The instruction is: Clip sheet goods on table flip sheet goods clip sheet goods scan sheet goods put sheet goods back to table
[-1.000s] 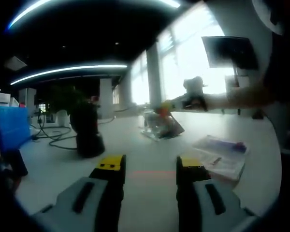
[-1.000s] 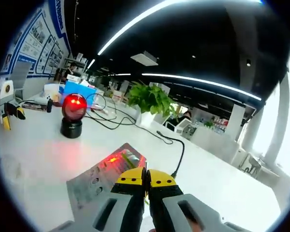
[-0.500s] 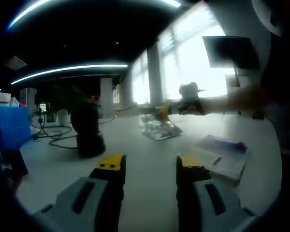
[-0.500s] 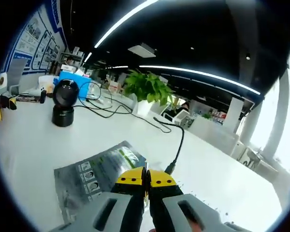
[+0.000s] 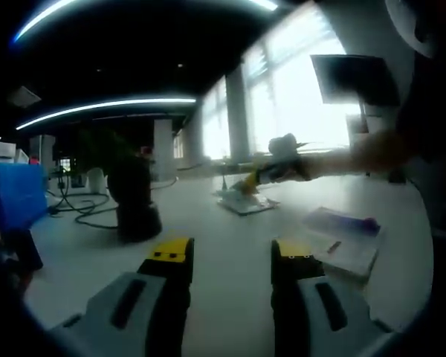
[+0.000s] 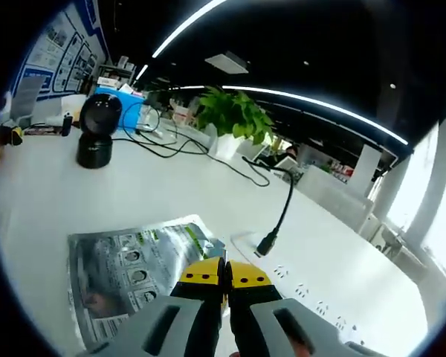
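Lowering toward the counter (image 6: 74, 201), the right tongs (image 6: 224, 269) have carried the silver pouch (image 6: 126, 271) away from the black scanner (image 6: 98, 131), whose red light a second ago is now out. That suggests the scan is done and only the put-back remains. The pouch lies nearly flat at the counter surface, its printed side up with small pictures, a green band and a barcode, one edge pinched in the closed right tongs. The left tongs (image 5: 230, 256) hover apart and empty; in their view the right tongs (image 5: 264, 175) hold the pouch (image 5: 241, 201) low over the counter.
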A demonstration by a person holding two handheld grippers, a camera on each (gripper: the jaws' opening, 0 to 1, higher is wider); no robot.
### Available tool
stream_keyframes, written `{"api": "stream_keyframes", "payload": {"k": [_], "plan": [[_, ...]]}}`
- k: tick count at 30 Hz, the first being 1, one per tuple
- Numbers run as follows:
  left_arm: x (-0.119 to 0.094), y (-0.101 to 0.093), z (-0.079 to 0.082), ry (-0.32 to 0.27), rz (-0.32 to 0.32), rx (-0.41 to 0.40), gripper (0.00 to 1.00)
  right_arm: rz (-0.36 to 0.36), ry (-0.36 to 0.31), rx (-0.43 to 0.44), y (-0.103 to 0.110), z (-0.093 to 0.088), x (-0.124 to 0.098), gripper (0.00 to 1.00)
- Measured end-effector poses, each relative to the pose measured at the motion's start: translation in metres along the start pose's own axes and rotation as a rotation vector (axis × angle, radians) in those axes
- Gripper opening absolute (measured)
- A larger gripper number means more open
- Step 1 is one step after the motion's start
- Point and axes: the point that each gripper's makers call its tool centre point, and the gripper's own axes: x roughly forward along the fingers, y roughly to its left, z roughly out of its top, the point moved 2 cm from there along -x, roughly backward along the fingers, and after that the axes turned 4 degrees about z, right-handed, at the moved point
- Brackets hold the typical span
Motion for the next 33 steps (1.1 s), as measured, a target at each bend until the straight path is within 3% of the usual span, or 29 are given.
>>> {"api": "stream_keyframes", "payload": {"k": [21, 27, 33], "plan": [[0.000, 0.000, 0.001, -0.003, 0.000, -0.005, 0.34, -0.011, 0.043, -0.006, 0.000, -0.011, 0.001, 0.02], [0.000, 0.000, 0.000, -0.003, 0.001, -0.004, 0.34, -0.076, 0.058, -0.016, -0.011, -0.010, -0.002, 0.12], [0.000, 0.000, 0.000, -0.003, 0.001, -0.001, 0.34, -0.152, -0.008, 0.065, -0.028, 0.011, -0.016, 0.21]]}}
